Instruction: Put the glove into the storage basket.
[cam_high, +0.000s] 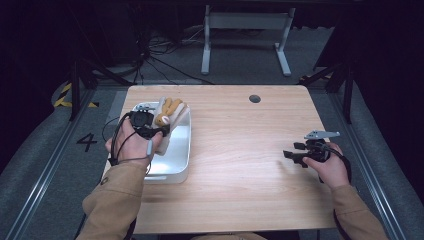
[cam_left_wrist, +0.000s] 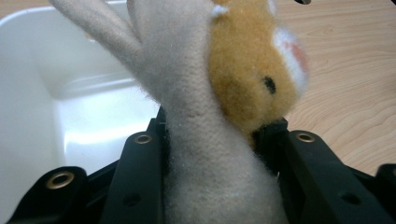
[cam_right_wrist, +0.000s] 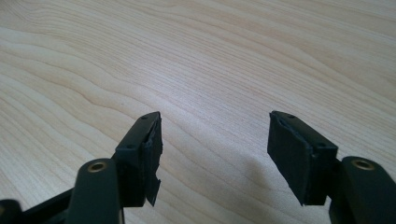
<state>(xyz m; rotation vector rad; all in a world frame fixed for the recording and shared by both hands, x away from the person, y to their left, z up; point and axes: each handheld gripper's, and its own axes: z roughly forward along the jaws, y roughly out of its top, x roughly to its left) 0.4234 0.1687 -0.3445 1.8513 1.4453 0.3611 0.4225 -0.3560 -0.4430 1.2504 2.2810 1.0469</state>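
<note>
My left tool (cam_high: 159, 131) pinches the plush toy (cam_left_wrist: 205, 121) by its cream body, holding it over the white tub (cam_high: 177, 150) at the tabletop's (cam_high: 240, 150) left side. My right tool (cam_right_wrist: 215, 144) hovers spread and empty above bare wood near the right edge.

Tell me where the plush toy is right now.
The plush toy sits at the table's left side in the high view, clamped in the left gripper over the far end of the white bin.
</note>
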